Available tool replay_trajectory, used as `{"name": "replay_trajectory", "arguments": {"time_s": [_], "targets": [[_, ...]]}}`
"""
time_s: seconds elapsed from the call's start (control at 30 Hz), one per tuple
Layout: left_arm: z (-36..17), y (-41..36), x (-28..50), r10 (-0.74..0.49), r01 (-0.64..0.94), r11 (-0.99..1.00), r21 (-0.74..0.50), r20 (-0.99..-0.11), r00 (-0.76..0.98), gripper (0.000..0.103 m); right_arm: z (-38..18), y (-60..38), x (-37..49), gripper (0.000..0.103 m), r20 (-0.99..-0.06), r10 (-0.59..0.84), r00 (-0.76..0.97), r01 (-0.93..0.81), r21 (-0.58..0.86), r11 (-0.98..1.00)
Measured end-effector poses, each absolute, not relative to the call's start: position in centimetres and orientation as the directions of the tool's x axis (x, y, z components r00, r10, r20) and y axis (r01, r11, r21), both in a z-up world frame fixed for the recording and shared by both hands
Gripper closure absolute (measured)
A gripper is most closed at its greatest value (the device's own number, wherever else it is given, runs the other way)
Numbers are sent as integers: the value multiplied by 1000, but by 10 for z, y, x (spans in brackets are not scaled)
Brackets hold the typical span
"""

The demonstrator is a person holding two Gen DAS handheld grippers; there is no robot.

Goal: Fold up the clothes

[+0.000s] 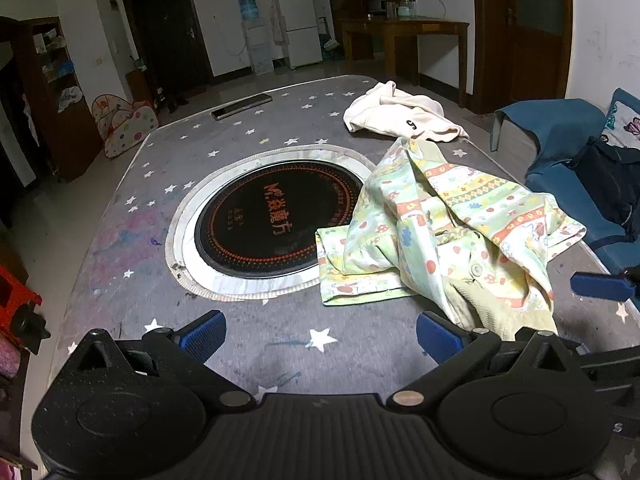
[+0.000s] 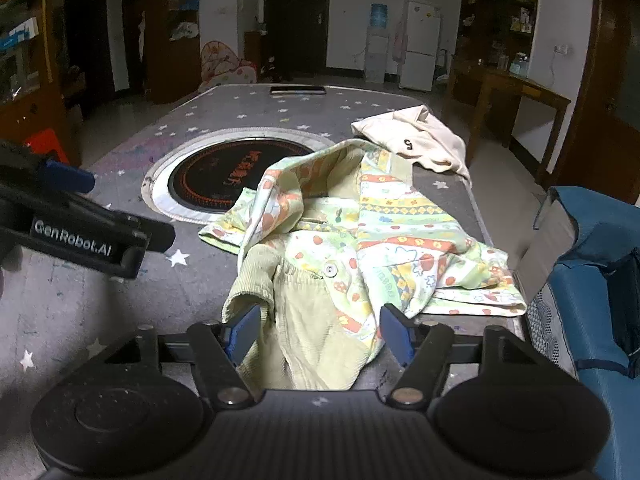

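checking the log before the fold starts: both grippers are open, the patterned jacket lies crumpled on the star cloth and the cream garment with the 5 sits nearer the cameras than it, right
One thing is wrong: the cream garment lies beyond the patterned jacket, farther from the cameras, as the right wrist view shows. The rest holds: the left gripper and right gripper are open, and the jacket lies crumpled on the star cloth.

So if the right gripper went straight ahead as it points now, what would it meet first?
Probably the patterned yellow-green garment: its crumpled hem lies between the open right gripper fingers already.
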State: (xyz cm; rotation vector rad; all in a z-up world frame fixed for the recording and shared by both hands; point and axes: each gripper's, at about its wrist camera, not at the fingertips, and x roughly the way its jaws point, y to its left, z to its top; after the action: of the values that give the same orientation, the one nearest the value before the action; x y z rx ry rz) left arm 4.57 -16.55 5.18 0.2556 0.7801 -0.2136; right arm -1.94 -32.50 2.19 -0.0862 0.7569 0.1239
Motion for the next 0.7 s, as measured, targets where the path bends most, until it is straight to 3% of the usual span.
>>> {"name": "replay_trajectory", "arguments": {"time_s": [0.13, 0.53, 0.7], "targets": [[50, -167, 51, -96, 287, 946, 150, -718, 690, 0, 16, -324, -13, 51, -697, 82, 712, -157, -44, 987], [45, -168, 61, -101, 294, 945, 142, -729, 677, 0, 15, -326, -7, 96, -700, 117, 705, -190, -27, 981], [47, -168, 60, -108, 294, 946, 136, -725, 680, 0, 21, -320, -16, 100, -688, 142, 711, -226, -32, 974]]}}
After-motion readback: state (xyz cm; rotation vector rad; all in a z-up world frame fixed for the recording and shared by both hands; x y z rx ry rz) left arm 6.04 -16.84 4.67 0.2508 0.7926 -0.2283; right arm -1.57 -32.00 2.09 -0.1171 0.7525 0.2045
